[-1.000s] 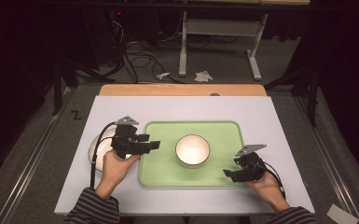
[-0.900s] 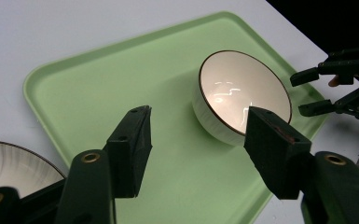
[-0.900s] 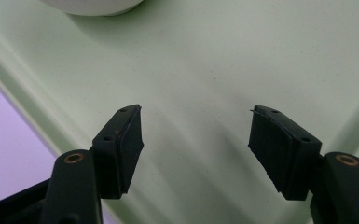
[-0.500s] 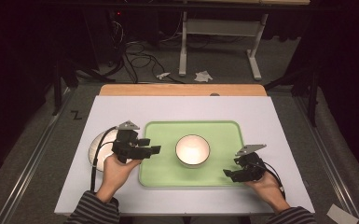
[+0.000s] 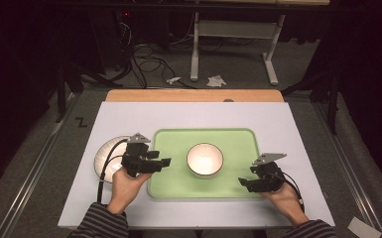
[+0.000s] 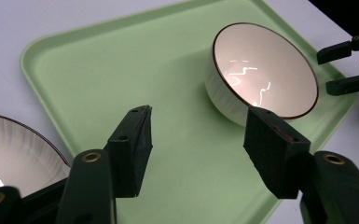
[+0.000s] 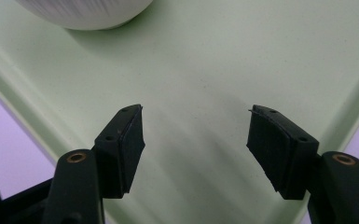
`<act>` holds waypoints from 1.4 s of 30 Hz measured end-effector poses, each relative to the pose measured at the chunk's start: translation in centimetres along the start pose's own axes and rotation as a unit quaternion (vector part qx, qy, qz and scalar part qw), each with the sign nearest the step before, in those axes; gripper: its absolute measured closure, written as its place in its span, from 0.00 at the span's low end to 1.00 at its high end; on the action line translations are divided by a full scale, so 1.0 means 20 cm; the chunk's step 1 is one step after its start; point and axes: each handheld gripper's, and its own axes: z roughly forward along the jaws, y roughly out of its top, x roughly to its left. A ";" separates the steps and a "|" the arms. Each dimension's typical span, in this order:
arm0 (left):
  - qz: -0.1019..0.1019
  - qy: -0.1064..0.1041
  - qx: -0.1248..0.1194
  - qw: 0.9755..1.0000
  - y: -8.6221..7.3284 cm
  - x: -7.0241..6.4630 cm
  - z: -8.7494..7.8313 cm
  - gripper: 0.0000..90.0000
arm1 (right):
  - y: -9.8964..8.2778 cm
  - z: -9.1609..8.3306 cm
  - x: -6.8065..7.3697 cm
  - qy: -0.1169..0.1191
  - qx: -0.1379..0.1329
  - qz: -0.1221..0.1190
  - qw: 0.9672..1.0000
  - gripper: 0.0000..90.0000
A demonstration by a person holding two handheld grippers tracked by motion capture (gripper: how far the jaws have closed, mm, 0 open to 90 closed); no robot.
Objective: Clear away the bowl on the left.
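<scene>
A white bowl [image 5: 205, 159] with a dark rim stands in the middle of the light green tray [image 5: 178, 144]. My left gripper [image 5: 166, 162] hovers over the tray's left edge and points right at the bowl [image 6: 265, 70]. Its jaws are open and nothing is between them [image 6: 198, 140]. My right gripper [image 5: 242, 184] sits at the tray's near right corner, pointing left. Its jaws [image 7: 196, 135] have just been closing a little but stand apart over the bare tray [image 7: 214, 60], with nothing between them. The bowl's ribbed wall [image 7: 84, 11] lies just ahead.
A white plate [image 5: 108, 154] with a dark rim lies on the white table top left of the tray, partly under my left hand. A wooden strip [image 5: 193, 95] runs along the table's far edge. Cables and a desk frame stand on the floor beyond.
My left gripper has drifted slightly right and nearer, onto the tray's left edge. The right hand has stayed in place.
</scene>
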 end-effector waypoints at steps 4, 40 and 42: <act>0.012 0.008 0.005 1.000 -0.02 0.00 0.02 0.47 | 0.00 0.00 0.00 0.001 0.001 -0.002 1.000 0.42; 0.049 0.042 0.047 0.997 -0.15 0.02 0.10 0.46 | 0.00 0.01 0.00 0.028 0.006 0.007 1.000 0.43; 0.049 0.044 0.050 0.997 -0.15 0.02 0.10 0.46 | 0.00 0.01 -0.01 0.033 0.007 0.007 0.999 0.43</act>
